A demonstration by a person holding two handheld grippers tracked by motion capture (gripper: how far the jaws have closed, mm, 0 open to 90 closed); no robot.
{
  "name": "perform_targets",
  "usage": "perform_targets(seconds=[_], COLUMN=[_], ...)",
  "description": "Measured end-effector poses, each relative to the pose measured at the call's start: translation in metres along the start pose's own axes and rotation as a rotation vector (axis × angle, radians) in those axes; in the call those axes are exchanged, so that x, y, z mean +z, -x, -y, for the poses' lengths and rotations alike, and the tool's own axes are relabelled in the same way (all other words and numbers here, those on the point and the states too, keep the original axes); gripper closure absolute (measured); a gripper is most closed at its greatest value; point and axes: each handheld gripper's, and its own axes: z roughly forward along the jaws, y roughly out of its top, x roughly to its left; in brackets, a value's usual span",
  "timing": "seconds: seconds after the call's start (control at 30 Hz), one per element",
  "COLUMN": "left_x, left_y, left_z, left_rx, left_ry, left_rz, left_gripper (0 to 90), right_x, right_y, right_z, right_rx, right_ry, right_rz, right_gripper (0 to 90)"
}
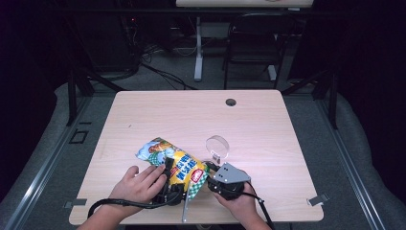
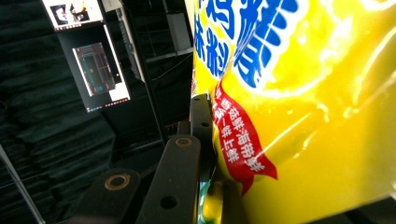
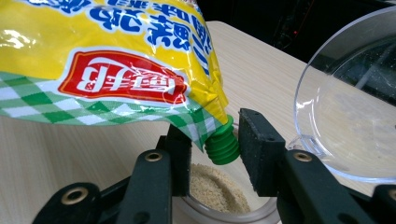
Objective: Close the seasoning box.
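Seasoning pouch (image 3: 112, 70): glossy plastic film, smooth but creased, throwing bright glare; printed yellow with a green-and-white check band.
Spout (image 3: 221, 145): green moulded plastic, ridged, with a soft sheen.
Granules (image 3: 215, 189): pale tan, fine, dry and grainy.
Jar (image 3: 224, 212): clear, smooth rim; glass or plastic cannot be told.
Lid (image 3: 345, 121): clear, glossy plastic, lightly dusted with specks.
Desk (image 1: 191, 115): light wood-grain top, smooth and matt.
Right gripper (image 3: 215, 154): matt black jaws with rough, foam-like pads and brass-coloured rivets.
Plate (image 1: 231, 173): grey, flat, dull finish.
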Motion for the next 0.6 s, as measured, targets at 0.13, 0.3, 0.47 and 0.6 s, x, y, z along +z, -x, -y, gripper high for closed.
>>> perform_targets(seconds=[0.13, 0.3, 0.47, 0.6], left_x=[0.0005, 0.0007, 0.001, 0.0013], left_y=[0.0007, 0.0011, 0.001, 0.0012], left_z=[0.0009, 0.0015, 0.0017, 0.0016], left_rx=[-0.028, -0.055, -0.064, -0.073], left_ry=[0.0, 0.005, 0.006, 0.012], left_rz=[0.029, 0.04, 0.044, 0.051], left_gripper=[87.0, 87.0, 87.0, 87.0], right_x=[-0.0004, -0.0008, -0.001, -0.0008], right_y=[0.0007, 0.001, 0.002, 0.002], right_z=[0.0001, 0.0001, 0.0002, 0.0005], right_rx=[0.003, 0.002, 0.009, 0.008], right_ry=[-0.001, 0.006, 0.013, 0.012], right_rz=[-0.006, 0.0, 0.001, 0.001], right_gripper=[64.3, 62.7, 61.7, 61.7])
